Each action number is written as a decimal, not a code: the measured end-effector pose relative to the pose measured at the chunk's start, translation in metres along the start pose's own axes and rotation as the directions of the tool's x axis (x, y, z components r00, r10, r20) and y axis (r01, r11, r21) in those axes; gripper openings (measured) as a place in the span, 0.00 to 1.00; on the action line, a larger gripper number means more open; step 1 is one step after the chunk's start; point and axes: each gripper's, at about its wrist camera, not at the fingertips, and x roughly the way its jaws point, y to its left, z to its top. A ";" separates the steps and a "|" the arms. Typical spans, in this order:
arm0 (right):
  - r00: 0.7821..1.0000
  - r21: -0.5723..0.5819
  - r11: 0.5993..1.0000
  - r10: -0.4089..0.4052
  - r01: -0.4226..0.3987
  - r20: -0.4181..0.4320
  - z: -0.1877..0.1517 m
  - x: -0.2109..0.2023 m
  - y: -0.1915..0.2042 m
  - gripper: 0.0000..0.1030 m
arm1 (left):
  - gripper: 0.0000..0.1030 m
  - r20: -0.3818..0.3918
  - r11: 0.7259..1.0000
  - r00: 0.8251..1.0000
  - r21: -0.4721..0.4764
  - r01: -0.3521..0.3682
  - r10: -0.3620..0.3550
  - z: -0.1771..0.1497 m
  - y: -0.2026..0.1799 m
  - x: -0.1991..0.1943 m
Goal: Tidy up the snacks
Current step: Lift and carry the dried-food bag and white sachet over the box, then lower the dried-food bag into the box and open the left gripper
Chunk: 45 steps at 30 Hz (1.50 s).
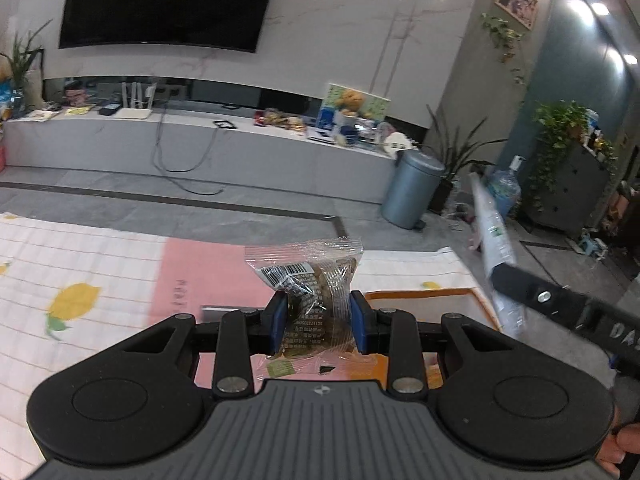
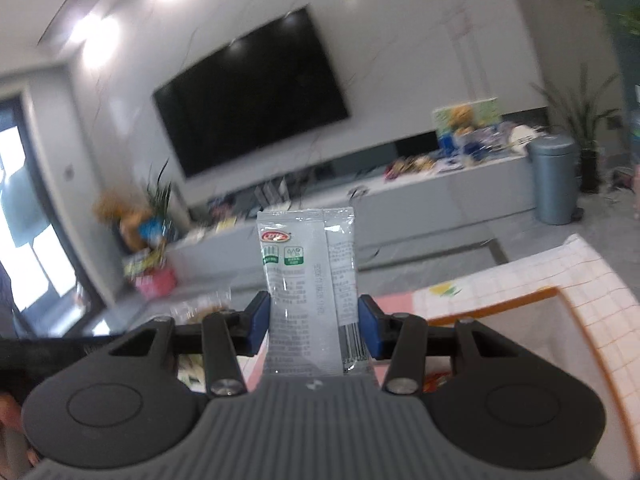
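Left gripper (image 1: 319,322) is clamped on a clear snack packet (image 1: 310,286): blue pads pinch it at the waist, packet upright, brown contents visible through the film, barcode label near the top. It is held up off the table, above the pink patch of the lemon-print tablecloth (image 1: 80,264).

Right gripper (image 2: 314,325) is clamped on a grey sachet (image 2: 310,276), upright, red logo and two green badges on the face, barcode strip at the lower right edge. The same sachet shows edge-on at the right of the left view, held in the right gripper's finger.

Container: an orange-rimmed box (image 2: 560,322) sits on the cloth below and to the right of both grippers. Pale inner walls; something red-orange shows at its bottom behind the right gripper's linkage, too hidden to identify. In the left view its orange rim sits just right of the packet.

Background: TV (image 1: 168,0), low white console, grey bin (image 1: 412,188).
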 end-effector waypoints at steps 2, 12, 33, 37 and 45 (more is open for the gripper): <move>0.999 0.038 0.999 -0.023 0.021 0.041 0.008 -0.017 -0.017 0.45 | 0.35 -0.008 0.999 0.999 -0.002 0.035 -0.035 0.001 -0.017 0.011; 0.984 0.190 0.974 -0.148 0.127 0.102 0.004 -0.075 -0.106 0.45 | 0.35 -0.147 0.990 0.981 0.041 0.137 -0.130 -0.011 -0.100 0.098; 0.967 0.254 0.933 -0.236 0.254 -0.101 -0.022 -0.025 -0.171 0.45 | 0.35 -0.371 0.995 0.928 0.088 0.047 -0.011 -0.054 -0.145 0.230; 0.963 0.258 0.928 -0.254 0.270 -0.094 -0.018 -0.022 -0.175 0.45 | 0.36 -0.383 0.995 0.924 0.097 0.037 0.004 -0.056 -0.143 0.237; 0.953 0.221 0.929 -0.276 0.297 -0.122 -0.018 -0.013 -0.170 0.45 | 0.73 -0.345 0.984 0.939 0.169 0.054 0.008 -0.049 -0.148 0.216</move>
